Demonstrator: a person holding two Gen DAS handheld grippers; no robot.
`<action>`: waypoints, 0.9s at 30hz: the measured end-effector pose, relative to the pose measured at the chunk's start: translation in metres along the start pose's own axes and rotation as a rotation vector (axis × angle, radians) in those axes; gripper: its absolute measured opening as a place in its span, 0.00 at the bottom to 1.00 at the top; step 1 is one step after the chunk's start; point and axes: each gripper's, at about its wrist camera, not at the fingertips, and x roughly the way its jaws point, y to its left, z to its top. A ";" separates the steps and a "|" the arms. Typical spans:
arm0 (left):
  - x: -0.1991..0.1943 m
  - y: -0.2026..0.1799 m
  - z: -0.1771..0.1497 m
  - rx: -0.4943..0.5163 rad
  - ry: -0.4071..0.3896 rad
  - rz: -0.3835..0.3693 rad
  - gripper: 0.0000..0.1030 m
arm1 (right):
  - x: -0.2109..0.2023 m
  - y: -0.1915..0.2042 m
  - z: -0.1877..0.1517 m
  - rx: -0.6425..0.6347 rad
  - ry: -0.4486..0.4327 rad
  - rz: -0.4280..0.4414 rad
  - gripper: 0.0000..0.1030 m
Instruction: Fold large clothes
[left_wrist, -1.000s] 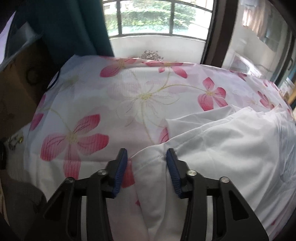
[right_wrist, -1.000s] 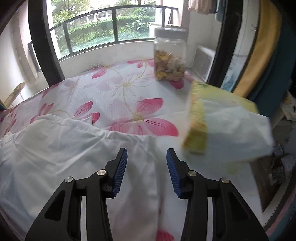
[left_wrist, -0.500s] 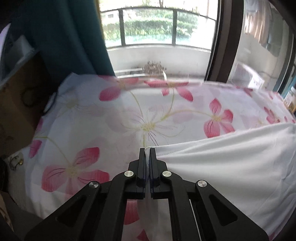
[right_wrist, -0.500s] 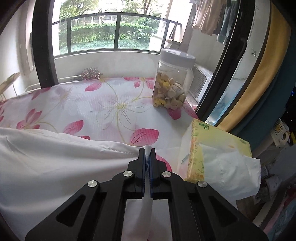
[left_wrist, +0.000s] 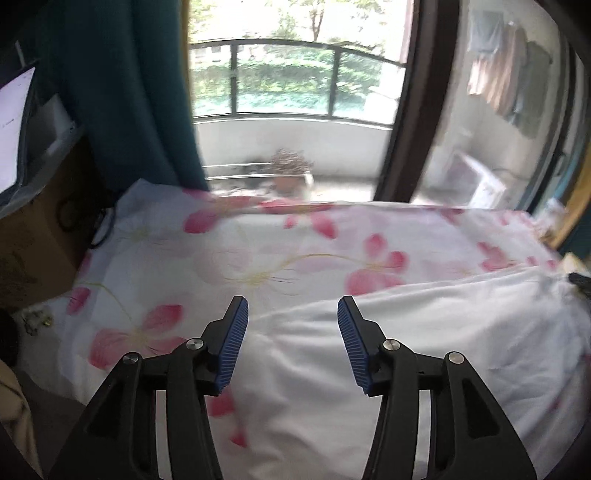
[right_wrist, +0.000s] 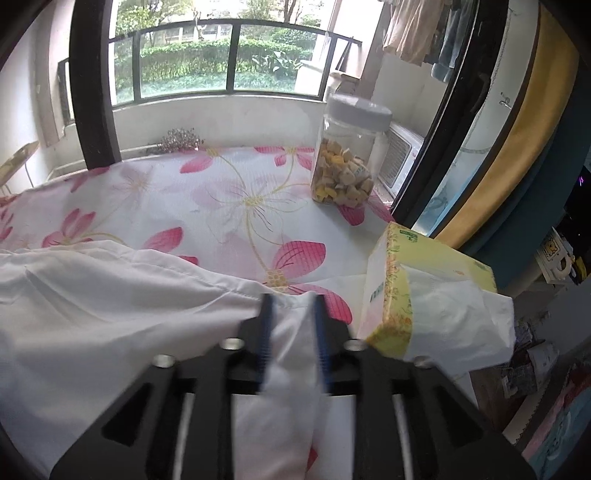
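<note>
Both grippers opening over a white garment (left_wrist: 424, 332) on the flowered cloth (left_wrist: 258, 251).

Left gripper (left_wrist: 291, 332) at lower centre of its view, jaws parting, blue pads clear of the fabric, nothing pinched; garment spread below and toward the lower right of the frame. Right gripper (right_wrist: 291, 332) at lower centre of its view, blurred, jaws parting too, a strip of white garment (right_wrist: 110, 314) hanging between the pads, seemingly loose rather than pressed. Likely trouble from here: fabric snagging on a ribbed pad and lifting with the right tool, pulling the edge out of line and spoiling the fold. Also possible: cloth dragging against the tissue box (right_wrist: 424, 280) just beside the right gripper, at centre right, and shoving it toward the table edge. Snack jar (right_wrist: 347, 162) well apart, upper centre, little at risk.
</note>
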 end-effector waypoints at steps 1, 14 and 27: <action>-0.004 -0.009 -0.003 0.007 0.003 -0.030 0.52 | -0.004 0.002 -0.001 0.001 -0.006 0.006 0.48; -0.027 -0.081 -0.039 0.070 0.055 -0.137 0.53 | -0.036 0.027 -0.025 0.050 -0.031 0.101 0.52; -0.024 -0.148 -0.079 0.138 0.104 -0.247 0.53 | -0.048 0.065 -0.071 0.021 0.022 0.208 0.53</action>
